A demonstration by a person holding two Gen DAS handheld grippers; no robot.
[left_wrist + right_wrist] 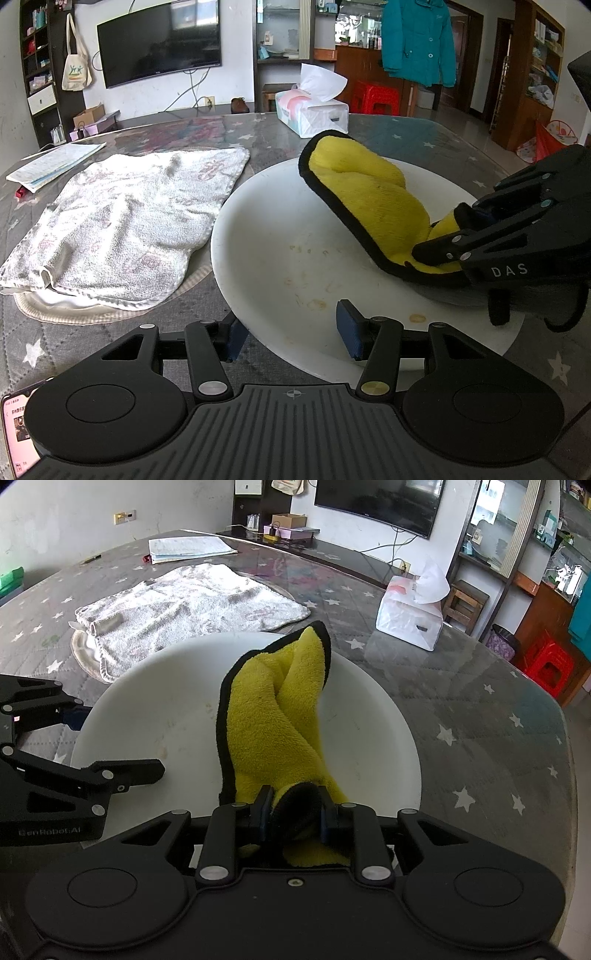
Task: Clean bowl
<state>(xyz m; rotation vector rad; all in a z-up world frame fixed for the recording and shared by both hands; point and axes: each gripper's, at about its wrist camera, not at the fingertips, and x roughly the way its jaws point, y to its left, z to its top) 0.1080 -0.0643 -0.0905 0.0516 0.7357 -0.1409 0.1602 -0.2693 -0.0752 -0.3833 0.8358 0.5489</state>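
The bowl point(280, 258) is a wide, shallow white basin with a smooth, slightly glossy surface and a low round rim. It stands on the table point(110, 339), in the centre of both wrist views. Its inner floor is not clean: small brown and orange spots and rings show toward 6 o'clock in the left wrist view, and faint smears lie toward 9 o'clock in the right wrist view. So the cleaning seems to be at an early or middle stage, and most of the wiping is probably left to do.

The yellow cloth point(273, 716) is thick and fluffy, like microfibre, with a black sewn border. It is folded into a long twisted roll and lies inside the bowl, reaching toward 12 o'clock in the right wrist view. The right gripper point(293, 812) is clenched on the near end of this cloth, which bulges between its two blue pads.

The left gripper point(291, 332) stands half spread at the bowl's rim at 6 o'clock in its own view, one finger outside the rim and one over the inside. Whether its pads press the rim cannot be told; it looks released.

At 9 o'clock of the bowl lies a white towel point(122, 221), rough and looped, with faded pink marks. At 12 o'clock stands a tissue pack point(314, 114) in soft plastic. The table cover is grey, quilted, with white stars.
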